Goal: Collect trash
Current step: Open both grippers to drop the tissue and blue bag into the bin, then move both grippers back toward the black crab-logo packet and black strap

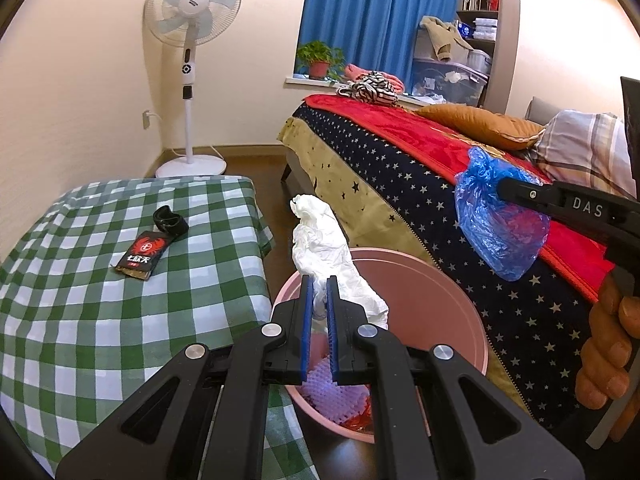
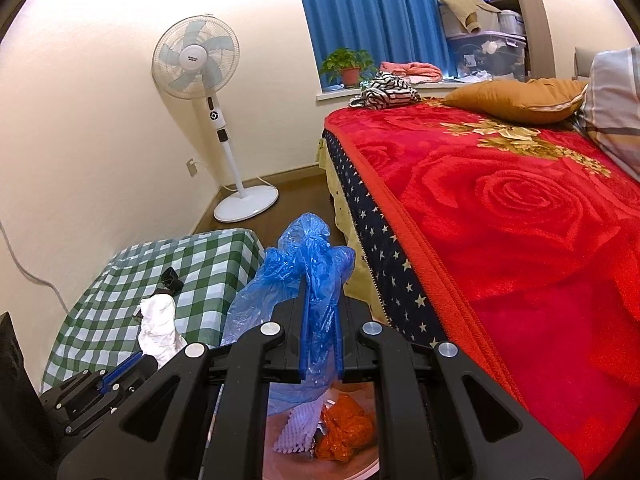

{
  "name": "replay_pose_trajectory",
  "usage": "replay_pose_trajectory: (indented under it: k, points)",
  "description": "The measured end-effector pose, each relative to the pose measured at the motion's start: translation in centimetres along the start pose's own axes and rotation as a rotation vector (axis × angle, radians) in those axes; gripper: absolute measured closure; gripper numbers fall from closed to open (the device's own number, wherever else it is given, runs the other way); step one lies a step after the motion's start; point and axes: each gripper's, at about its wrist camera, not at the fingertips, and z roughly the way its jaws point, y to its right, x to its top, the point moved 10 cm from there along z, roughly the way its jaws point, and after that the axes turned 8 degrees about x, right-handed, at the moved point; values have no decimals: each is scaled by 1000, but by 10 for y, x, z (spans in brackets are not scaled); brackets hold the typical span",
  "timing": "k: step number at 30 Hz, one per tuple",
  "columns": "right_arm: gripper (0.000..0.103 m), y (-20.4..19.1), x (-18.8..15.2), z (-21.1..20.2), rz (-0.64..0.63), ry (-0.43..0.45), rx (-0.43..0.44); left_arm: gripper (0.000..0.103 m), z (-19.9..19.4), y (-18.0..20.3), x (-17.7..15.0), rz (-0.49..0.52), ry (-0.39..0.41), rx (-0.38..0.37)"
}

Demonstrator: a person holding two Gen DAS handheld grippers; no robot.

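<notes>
Over the pink bin [image 1: 452, 292], in the left wrist view, your left hand-held gripper [image 1: 320, 300] is clenched on a crumpled white paper [image 1: 320, 240]. A purple mesh pad [image 1: 324, 392] already lies inside the bin, while a black packet [image 1: 142, 250] and a dark strap [image 1: 171, 220] wait on the desk [image 1: 100, 320].

From the right wrist view, your right hand-held gripper [image 2: 321, 312] is grasping a blue plastic bag [image 2: 304, 256] above the bin, where an orange wrapper [image 2: 344, 432] lies. Both drops remain, I judge.

Warm, bright indoor light from above; sharp focus, strong fisheye bending, dark vignetted corners.
</notes>
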Motion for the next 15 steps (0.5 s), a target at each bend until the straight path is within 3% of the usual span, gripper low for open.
replay_pose_trajectory:
  k: [3, 5, 7, 15]
  points:
    - [84, 1, -3, 4, 5, -19, -4, 92, 2, 4, -1, -2, -17, -16]
    - [73, 1, -5, 5, -2, -30, -7, 83, 3, 4, -1, -5, -24, -18]
    - [65, 0, -4, 3, -13, -22, -16, 83, 1, 3, -2, -9, -21, -16]
    - [64, -1, -5, 1, -15, -24, -14, 83, -7, -8, -4, -21, -15, -6]
